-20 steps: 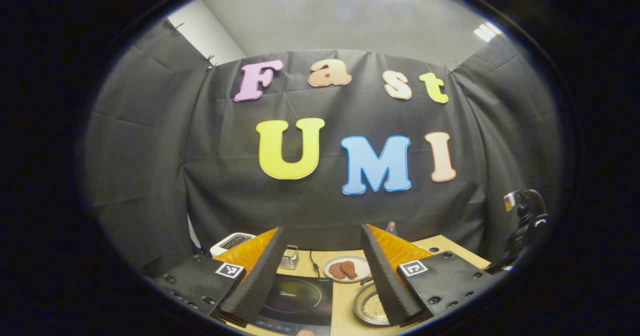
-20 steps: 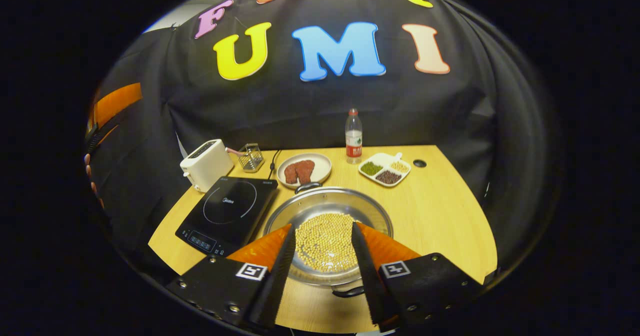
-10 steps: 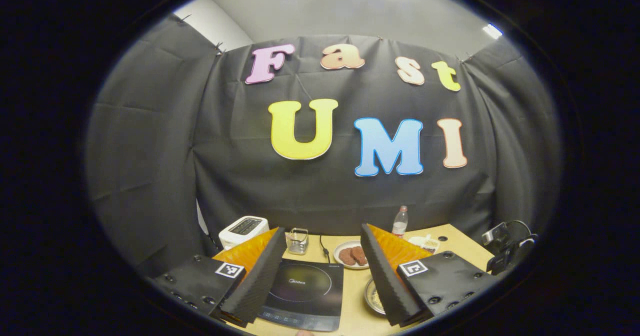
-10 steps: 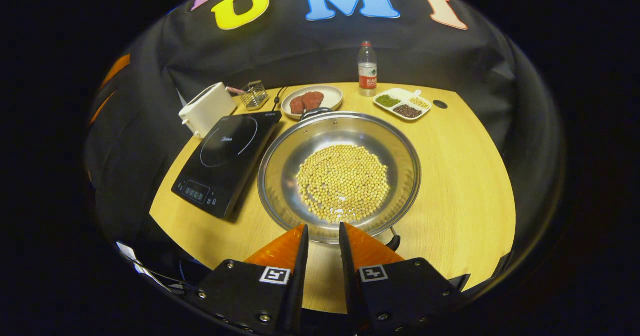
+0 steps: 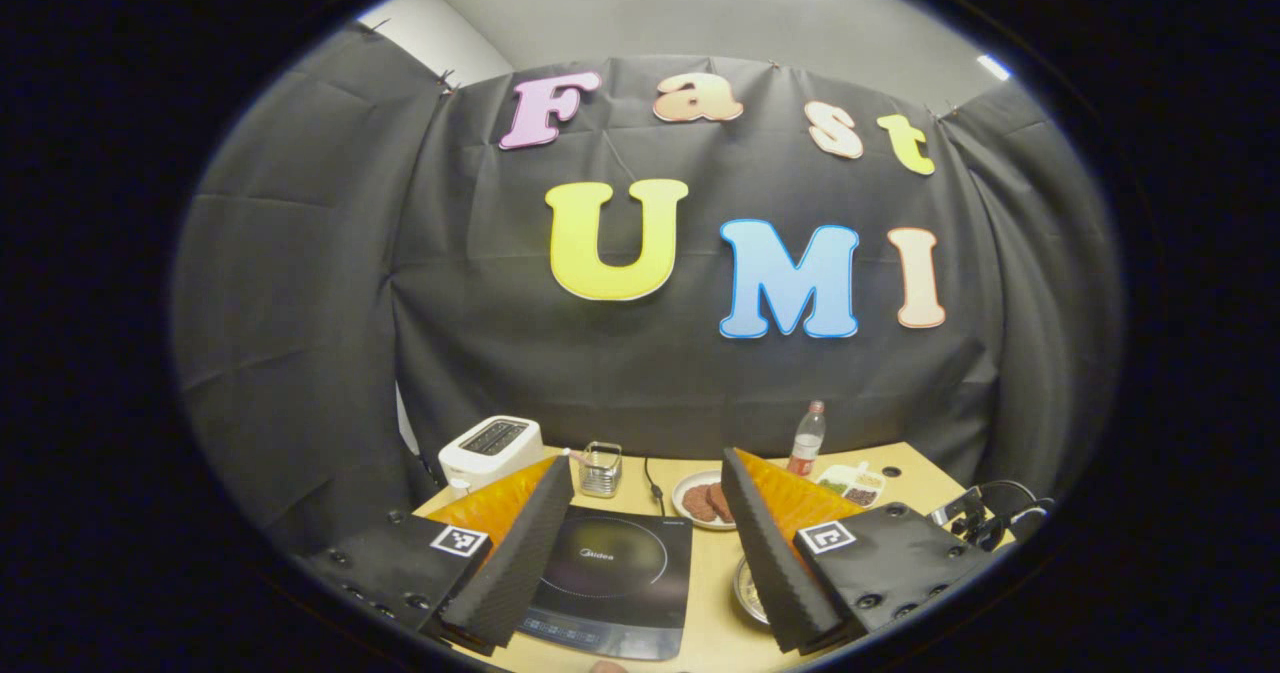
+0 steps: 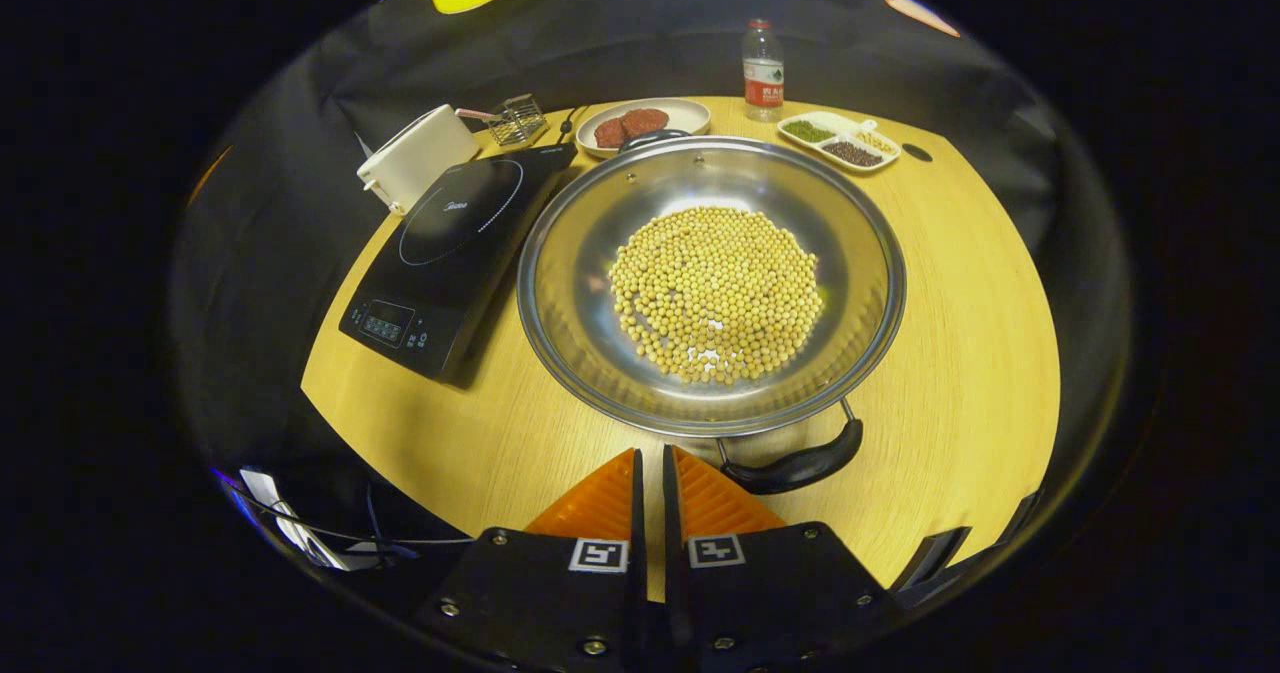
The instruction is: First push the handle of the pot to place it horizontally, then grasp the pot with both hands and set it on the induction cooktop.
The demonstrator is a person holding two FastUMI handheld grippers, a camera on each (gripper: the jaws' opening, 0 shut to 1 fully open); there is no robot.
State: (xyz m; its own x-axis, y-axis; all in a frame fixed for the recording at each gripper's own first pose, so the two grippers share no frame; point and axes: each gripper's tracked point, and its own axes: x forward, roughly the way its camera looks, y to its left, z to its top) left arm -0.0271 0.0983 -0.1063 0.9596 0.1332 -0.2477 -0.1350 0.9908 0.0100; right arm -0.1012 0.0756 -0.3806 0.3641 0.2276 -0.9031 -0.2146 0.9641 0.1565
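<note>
A wide steel pot (image 6: 580,283) holding yellow soybeans rests on the wooden table (image 6: 960,353), just right of the black induction cooktop (image 6: 455,253). One black handle (image 6: 795,468) faces the table's near edge, and the other handle (image 6: 650,136) points to the far side. In the right gripper view, my right gripper (image 6: 650,453) is shut with nothing in it, its tips just left of the near handle and short of the pot's rim. In the left gripper view, my left gripper (image 5: 645,463) hangs open above the cooktop (image 5: 610,578). A sliver of the pot (image 5: 748,593) shows beside the right finger.
Along the table's far edge stand a white toaster (image 6: 415,153), a small wire basket (image 6: 517,118), a plate of brown patties (image 6: 640,118), a plastic bottle (image 6: 762,68) and a divided dish of beans (image 6: 838,140). Cables hang off the table's near left corner.
My right gripper has gone from open to shut and drawn back from over the pot toward the table's near edge. The left gripper view has tipped down a little, showing more of the table.
</note>
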